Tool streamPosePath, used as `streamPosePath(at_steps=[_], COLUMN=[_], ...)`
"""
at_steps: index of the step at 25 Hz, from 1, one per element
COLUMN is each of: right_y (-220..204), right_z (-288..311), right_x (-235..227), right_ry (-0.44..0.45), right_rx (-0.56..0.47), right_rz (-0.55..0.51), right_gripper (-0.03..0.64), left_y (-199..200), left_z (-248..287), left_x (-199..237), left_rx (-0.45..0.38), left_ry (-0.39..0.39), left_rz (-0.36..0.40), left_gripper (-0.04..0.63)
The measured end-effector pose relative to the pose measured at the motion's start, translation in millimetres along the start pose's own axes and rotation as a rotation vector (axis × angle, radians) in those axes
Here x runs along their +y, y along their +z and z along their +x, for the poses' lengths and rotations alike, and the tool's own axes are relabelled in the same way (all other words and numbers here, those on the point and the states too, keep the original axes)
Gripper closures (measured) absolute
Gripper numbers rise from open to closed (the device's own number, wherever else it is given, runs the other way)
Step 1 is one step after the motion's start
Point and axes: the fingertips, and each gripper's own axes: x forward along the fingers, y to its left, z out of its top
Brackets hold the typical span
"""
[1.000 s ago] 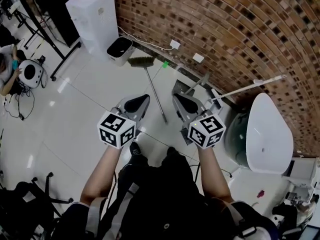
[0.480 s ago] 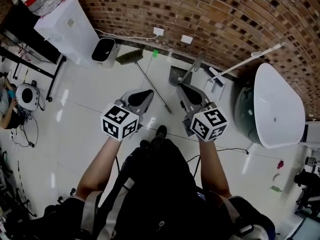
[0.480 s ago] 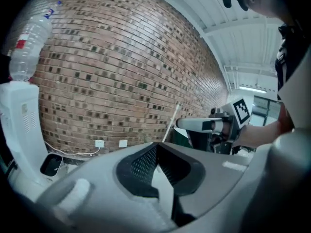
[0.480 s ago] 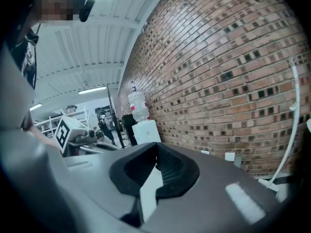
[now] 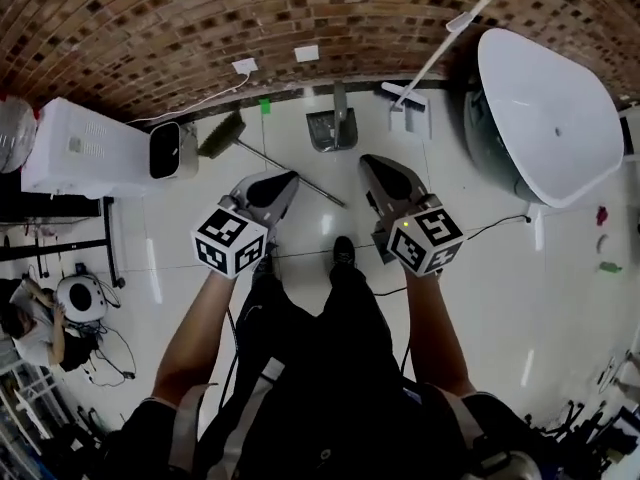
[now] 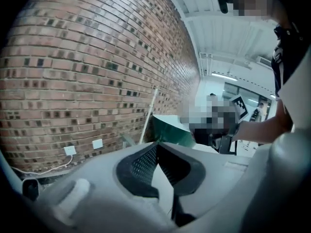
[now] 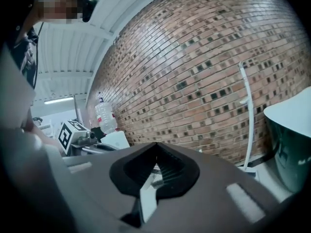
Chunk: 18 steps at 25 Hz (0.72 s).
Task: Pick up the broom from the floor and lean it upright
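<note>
Head view: the broom (image 5: 262,155) lies flat on the white floor (image 5: 560,268). Its bristle head is near the foot of the brick wall (image 5: 150,18), just beside a small bin (image 5: 172,150). The handle runs diagonally and ends between the 2 grippers, touched by neither. The left gripper (image 5: 272,188) and right gripper (image 5: 385,178) are held out above the floor, side by side. A dustpan (image 5: 335,128) and a white tub (image 5: 545,88) stand by the wall.

Left gripper view: the jaws of the left gripper (image 6: 156,152) are together, with nothing between them. The broom is not in view.

Right gripper view: the jaws of the right gripper (image 7: 156,149) are together and empty. A white pole (image 7: 248,120) leans on the wall.
</note>
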Motion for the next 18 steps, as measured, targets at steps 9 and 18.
streamPosePath(at_steps=[9,18], right_y=[-48.9,-138.8], right_z=[-14.8,-22.8], right_x=[-15.3,-64.1], right_ry=[-0.35,-0.554], right_rx=[-0.072,-0.106], right_rz=[0.075,0.076], right_gripper=[0.617,0.617], left_y=[-61.1,-224.2], left_z=[59.2,142.6], left_x=[23.4,46.0], left_rx=[0.172,0.399], left_ry=[-0.336,-0.573], left_rz=[0.181,0.376], left_gripper=[0.594,0.594])
